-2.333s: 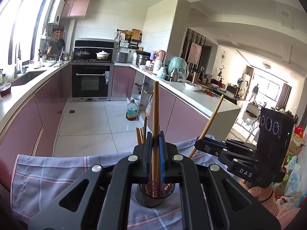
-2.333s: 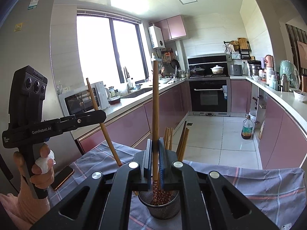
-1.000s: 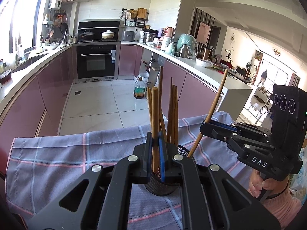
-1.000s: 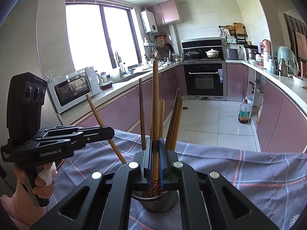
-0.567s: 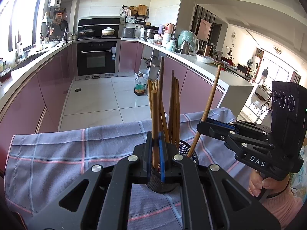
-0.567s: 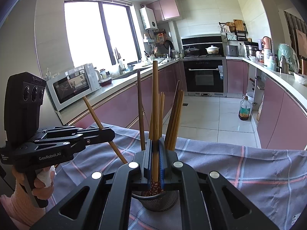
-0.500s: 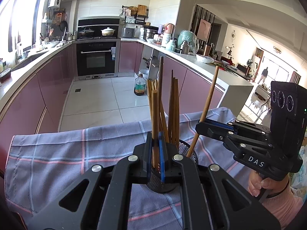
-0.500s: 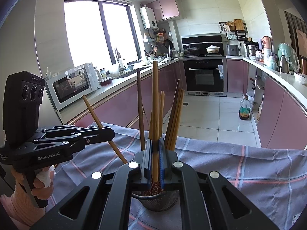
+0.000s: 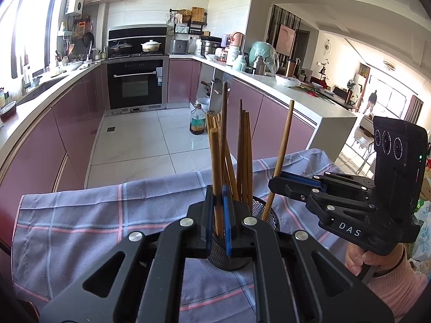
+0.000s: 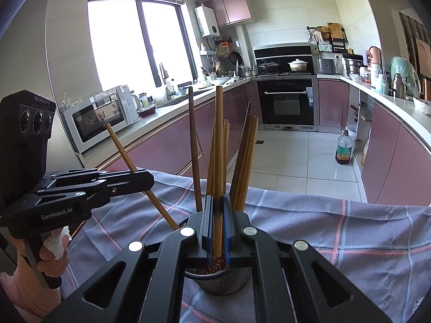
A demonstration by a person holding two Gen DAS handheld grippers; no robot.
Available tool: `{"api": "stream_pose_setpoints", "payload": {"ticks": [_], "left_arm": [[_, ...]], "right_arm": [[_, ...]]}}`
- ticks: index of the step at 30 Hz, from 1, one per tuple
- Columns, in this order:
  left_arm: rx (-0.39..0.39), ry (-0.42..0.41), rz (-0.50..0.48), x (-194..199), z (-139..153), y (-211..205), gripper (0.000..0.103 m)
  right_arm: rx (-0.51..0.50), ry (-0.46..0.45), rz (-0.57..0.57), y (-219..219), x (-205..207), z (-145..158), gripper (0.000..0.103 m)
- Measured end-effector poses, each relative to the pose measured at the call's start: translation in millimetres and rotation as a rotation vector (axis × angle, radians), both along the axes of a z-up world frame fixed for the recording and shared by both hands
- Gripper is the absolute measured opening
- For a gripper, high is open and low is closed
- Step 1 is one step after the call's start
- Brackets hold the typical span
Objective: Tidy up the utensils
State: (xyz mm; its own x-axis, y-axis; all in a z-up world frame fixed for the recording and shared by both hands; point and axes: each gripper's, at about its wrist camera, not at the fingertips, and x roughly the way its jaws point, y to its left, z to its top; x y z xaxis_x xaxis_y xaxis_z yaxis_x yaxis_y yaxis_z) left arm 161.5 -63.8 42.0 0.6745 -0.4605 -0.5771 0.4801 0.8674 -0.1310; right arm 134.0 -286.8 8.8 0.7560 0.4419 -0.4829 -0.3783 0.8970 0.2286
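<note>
"DAS" on right gripper (image 9: 274,185)

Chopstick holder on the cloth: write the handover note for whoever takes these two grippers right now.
Left gripper: shut on one chopstick, lower end inside the mesh holder.
Right gripper: shut on another chopstick, also down in the holder.
Holder stands on the checked cloth with several chopsticks already upright in it.
Done: most sticks stowed.
Left: release both held sticks into the holder and draw the grippers back.
</note>
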Motion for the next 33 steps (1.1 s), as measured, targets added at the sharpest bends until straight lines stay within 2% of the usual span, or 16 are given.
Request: {"api": "stream_pose_setpoints", "payload": {"ticks": [17, 33], "left_arm": [[0.061, 0.014, -0.020, 13, -2, -16, 0.007], [0.060, 0.038, -0.021, 24, -13, -28, 0.008]], "right_arm": [[0.009, 0.022, -0.015, 1, 13, -5, 0.006], [0.024, 0.046, -0.025, 0, 24, -11, 0.008]]}}
